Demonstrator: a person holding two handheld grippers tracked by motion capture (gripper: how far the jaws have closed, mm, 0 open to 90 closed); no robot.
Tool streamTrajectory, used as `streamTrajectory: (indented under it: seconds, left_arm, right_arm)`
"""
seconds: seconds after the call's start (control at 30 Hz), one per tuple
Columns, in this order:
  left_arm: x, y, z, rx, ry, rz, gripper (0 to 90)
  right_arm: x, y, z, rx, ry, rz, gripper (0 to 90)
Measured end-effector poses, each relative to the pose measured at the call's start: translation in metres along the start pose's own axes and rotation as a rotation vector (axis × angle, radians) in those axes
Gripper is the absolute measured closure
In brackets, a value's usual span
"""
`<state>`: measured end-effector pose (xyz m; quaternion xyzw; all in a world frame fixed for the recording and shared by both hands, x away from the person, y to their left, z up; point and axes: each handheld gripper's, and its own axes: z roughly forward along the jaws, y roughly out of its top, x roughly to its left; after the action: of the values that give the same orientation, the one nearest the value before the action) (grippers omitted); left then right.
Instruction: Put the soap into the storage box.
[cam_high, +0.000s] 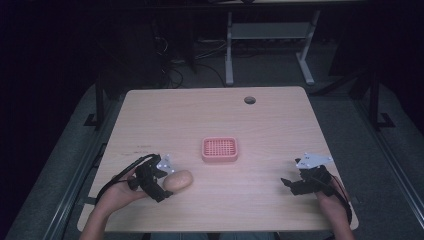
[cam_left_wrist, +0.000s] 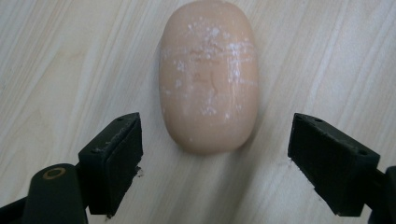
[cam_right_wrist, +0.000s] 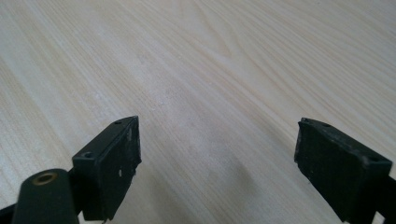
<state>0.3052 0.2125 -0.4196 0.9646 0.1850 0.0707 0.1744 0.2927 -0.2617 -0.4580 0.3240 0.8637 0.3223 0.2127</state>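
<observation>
The wooden bench (cam_high: 210, 125) carried a pink slotted tray (cam_high: 219, 149) near its middle, and a peach-coloured oval soap bar (cam_left_wrist: 208, 77) lay flat on the bench surface toward the near left, well apart from that tray. The work was judged to be at its start: the soap bar had not yet been gripped or lifted, so grasping and any transfer to the tray remained. The left claw (cam_left_wrist: 212, 161) was held wide open just short of the bar's near end, its jaws apart from it, while the right claw (cam_right_wrist: 217, 163) was likewise wide open over bare wood and held nothing.
</observation>
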Motion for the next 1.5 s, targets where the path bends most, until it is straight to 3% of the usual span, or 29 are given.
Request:
streamTrajectory:
  seconds: [0.47, 0.53, 1.07, 1.5]
  left_arm:
    - [0.007, 0.018, 0.013, 0.020, -0.048, -0.012, 17.6]
    - [0.008, 0.020, 0.015, 0.022, -0.058, -0.011, 20.8]
    - [0.010, 0.034, 0.032, 0.070, -0.071, 0.008, 21.7]
    - [0.012, 0.033, 0.037, 0.087, -0.077, 0.011, 30.3]
  right_arm:
    - [0.000, 0.000, -0.001, -0.004, 0.004, 0.009, 14.0]
    - [0.000, 0.000, -0.001, -0.005, 0.004, 0.009, 14.0]
    - [0.000, 0.000, -0.001, -0.007, 0.005, 0.005, 13.9]
    - [-0.001, 0.000, -0.002, -0.014, 0.003, 0.012, 13.9]
